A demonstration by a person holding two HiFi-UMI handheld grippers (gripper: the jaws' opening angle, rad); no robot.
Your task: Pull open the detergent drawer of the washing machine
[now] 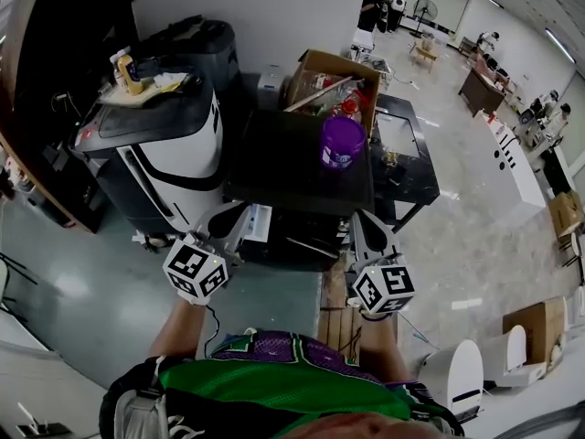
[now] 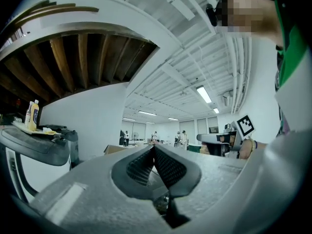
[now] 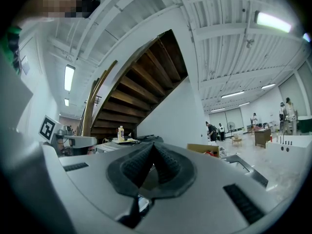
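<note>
The left gripper (image 2: 154, 148) and the right gripper (image 3: 153, 146) are both shut tight on nothing, low in the middle of the head view, and the dark-topped washing machine (image 1: 297, 154) sits just above them, with its drawer, which is hard to see, probably nearer the left one.

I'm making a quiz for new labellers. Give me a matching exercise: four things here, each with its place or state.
1. purple tub
2. yellow bottle
3. cardboard box
4. left gripper

a. jaws shut, nothing held
b. on the white machine
c. on top of the dark machine
d. behind the dark machine, flaps open

Pairs: 1-c, 2-b, 3-d, 4-a
</note>
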